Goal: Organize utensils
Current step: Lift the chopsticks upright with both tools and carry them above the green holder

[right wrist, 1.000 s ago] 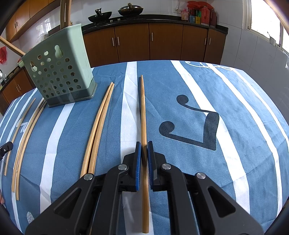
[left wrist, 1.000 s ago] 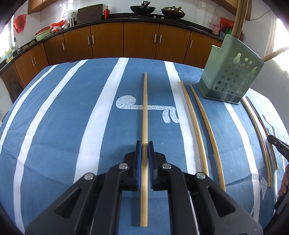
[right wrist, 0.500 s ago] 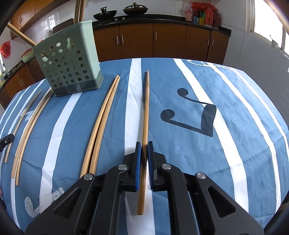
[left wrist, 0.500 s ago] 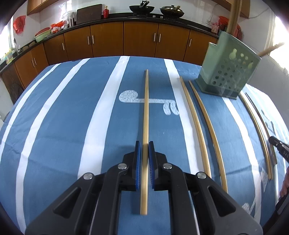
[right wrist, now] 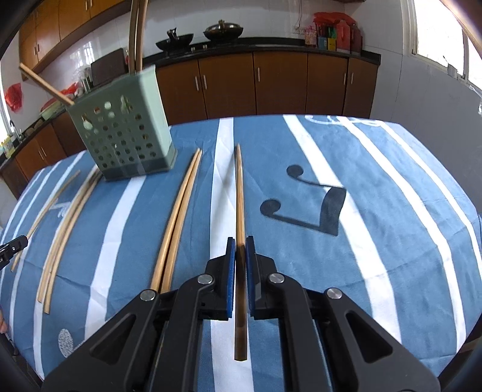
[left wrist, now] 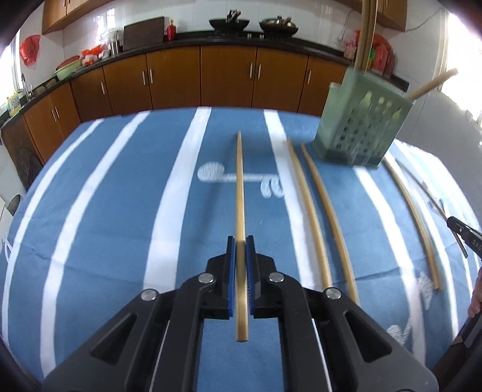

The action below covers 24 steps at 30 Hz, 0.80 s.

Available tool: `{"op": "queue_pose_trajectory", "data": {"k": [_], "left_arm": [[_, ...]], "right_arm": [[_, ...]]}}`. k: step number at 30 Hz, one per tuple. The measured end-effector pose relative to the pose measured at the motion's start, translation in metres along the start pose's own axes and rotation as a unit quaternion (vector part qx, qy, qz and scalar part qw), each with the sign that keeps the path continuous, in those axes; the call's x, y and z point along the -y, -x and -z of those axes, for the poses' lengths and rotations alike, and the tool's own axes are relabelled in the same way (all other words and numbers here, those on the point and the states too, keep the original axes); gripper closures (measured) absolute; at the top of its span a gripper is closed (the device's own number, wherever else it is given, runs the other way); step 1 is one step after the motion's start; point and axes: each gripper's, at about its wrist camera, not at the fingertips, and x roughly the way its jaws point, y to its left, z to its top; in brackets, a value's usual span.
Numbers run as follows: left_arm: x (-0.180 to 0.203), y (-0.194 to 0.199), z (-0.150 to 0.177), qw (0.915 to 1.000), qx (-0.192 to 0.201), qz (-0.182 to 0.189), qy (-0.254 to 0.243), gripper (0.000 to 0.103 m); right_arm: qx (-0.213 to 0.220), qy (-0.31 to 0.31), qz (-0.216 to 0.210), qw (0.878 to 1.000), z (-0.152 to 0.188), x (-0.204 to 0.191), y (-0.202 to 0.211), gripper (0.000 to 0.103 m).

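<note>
Both grippers pinch a chopstick each

Left gripper (left wrist: 240,241) clamps one chopstick (left wrist: 240,193) – right gripper (right wrist: 240,242) another chopstick (right wrist: 239,193), beside the green holder (right wrist: 126,135).

Blue tablecloth (left wrist: 126,211) with white stripes. Brown cabinets (left wrist: 229,78) under a dark countertop (right wrist: 271,45). 2 black woks (right wrist: 223,30) on top. Red bag (left wrist: 30,52) hanging at left.

Place: I'm in a home kitchen.
Cabinets: brown wooden doors (left wrist: 229,78) along the wall I face.
Stove: two dark woks (right wrist: 223,30).
Walls: white tile (left wrist: 186,18).
</note>
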Motion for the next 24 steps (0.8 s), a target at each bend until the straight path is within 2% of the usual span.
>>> {"op": "queue_pose_trajectory", "data": {"k": [7,17,20,22,24], "left_arm": [[0.001,0.038,-0.022,0.9981,0.06,0.01,0.008,0.095],[-0.002,0.086,-0.053,0.989,0.141,0.03,0.032,0.095],[-0.002,0.09,-0.056,0.9881,0.148,0.029,0.032,0.095],[-0.002,0.09,-0.056,0.9881,0.148,0.029,0.031,0.095],[-0.002,0.09,-0.055,0.9882,0.147,0.03,0.032,0.095]], "right_arm": [[0.063,-0.014,-0.006,0.998,-0.021,0.006,0.037,0.095],[0.137,-0.027,-0.016,0.99,-0.047,0.012,0.076,0.096],[0.128,-0.021,-0.014,0.991,-0.047,0.011,0.073,0.095],[0.098,-0.018,-0.021,0.995,-0.042,0.012,0.061,0.095],[0.058,-0.018,-0.023,0.998,-0.032,0.014,0.044,0.085]]}}
